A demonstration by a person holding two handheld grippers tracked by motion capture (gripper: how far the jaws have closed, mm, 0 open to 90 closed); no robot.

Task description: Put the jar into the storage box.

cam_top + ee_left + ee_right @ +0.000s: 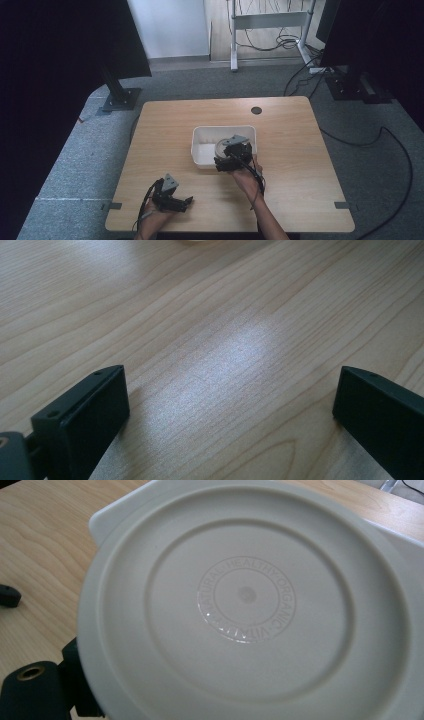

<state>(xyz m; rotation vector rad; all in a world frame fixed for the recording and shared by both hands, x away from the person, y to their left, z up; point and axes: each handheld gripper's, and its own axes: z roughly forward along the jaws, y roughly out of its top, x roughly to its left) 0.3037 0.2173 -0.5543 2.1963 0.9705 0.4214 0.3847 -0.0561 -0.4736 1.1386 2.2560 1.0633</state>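
Right claw (231,156) grasps a round lid (245,605) over the white tub (200,150); left claw (176,200) rests released on the bench (290,150), well apart.

the counter (165,125) was pale wood-grain laminate with a soft sheen, smooth and catching a patch of glare. the white tub (200,150) looked like matt plastic. the round lid (245,610) was smooth off-white plastic, embossed with raised lettering. the jaws of the left gripper (230,410) were matt black plastic. grey carpet (75,160) looked rough.
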